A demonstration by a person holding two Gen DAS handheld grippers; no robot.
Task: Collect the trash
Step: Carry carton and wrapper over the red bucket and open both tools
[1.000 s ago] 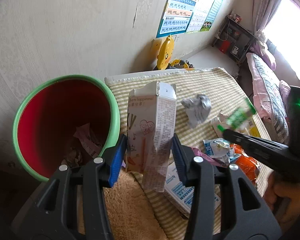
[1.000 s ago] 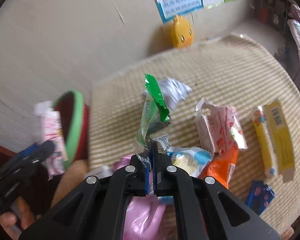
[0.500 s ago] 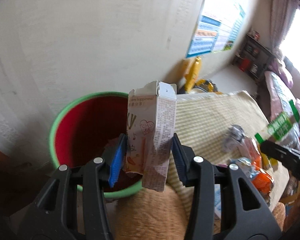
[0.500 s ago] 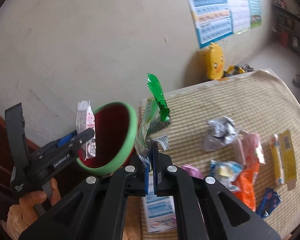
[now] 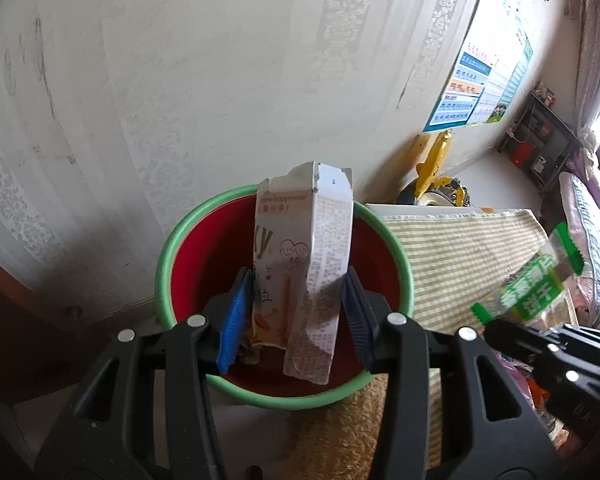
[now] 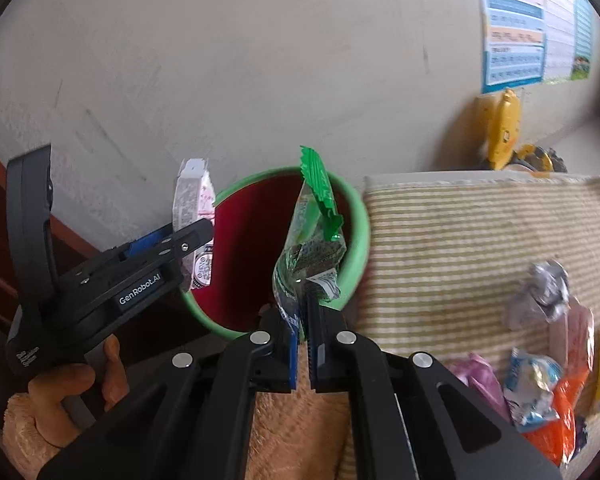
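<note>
My left gripper is shut on a torn white and pink snack box, held upright over the mouth of a red bin with a green rim. The right wrist view has that box at the bin's left edge, gripped by the left gripper. My right gripper is shut on a green and clear wrapper above the bin's near right rim. The wrapper also shows at the right of the left wrist view, with the right gripper below it.
A striped mat right of the bin carries a foil ball and several wrappers. The bin stands against a pale wall. A yellow duck toy sits by the wall. A person's hand grips the left tool.
Both grippers swung left from over the littered mat to the bin. The box now hangs over the bin's mouth and the green wrapper over its rim. Neither grip changed.
</note>
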